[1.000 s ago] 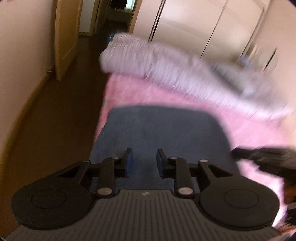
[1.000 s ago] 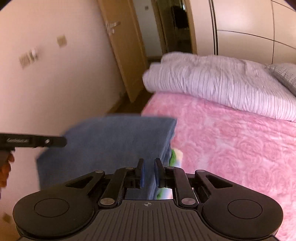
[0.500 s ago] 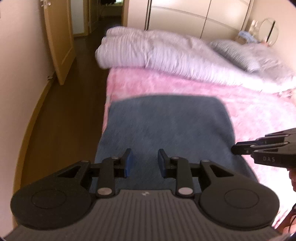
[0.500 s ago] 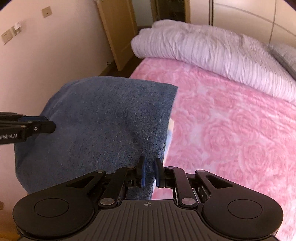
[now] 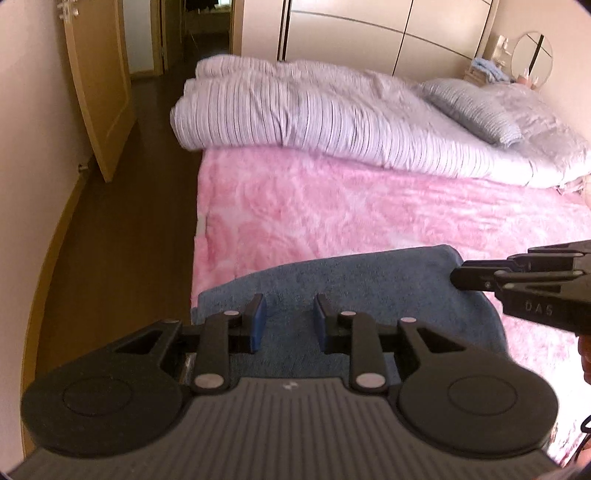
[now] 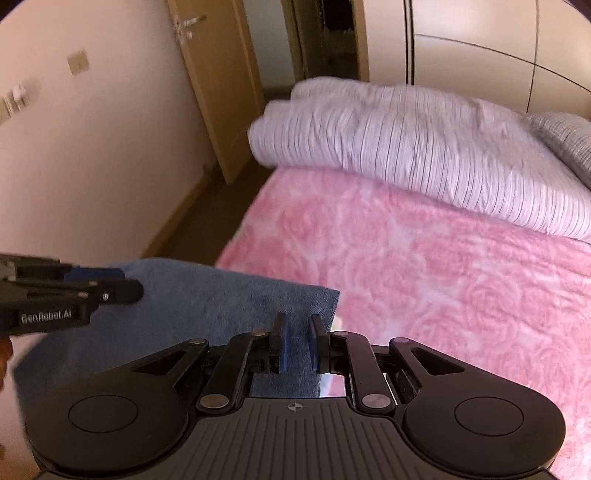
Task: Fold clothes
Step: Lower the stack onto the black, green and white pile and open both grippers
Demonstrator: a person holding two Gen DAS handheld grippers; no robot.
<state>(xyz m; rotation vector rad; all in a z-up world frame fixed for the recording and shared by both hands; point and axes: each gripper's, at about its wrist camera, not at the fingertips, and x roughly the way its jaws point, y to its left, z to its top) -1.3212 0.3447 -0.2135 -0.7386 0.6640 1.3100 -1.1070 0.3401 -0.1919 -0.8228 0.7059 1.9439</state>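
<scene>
A blue denim garment (image 5: 369, 288) lies at the near left corner of the pink bed; it also shows in the right wrist view (image 6: 207, 295). My left gripper (image 5: 288, 317) is open above the cloth's near edge, jaws well apart, nothing between them. My right gripper (image 6: 297, 341) sits over the garment's right edge with its jaws a little apart and cloth showing in the gap; it does not pinch it. The right gripper shows from the side in the left wrist view (image 5: 517, 280), and the left gripper in the right wrist view (image 6: 74, 295).
The pink floral bedspread (image 5: 369, 206) covers the bed. A rolled striped duvet (image 5: 314, 110) and a pillow (image 5: 469, 107) lie at the far end. Dark floor (image 5: 122, 240) runs along the bed's left side, with a wooden door (image 5: 99, 85) and wardrobes (image 5: 369, 33) beyond.
The garment has come down from being held up to lying low at the bed corner. Both grippers moved toward its near edge. The right jaws have opened slightly.
</scene>
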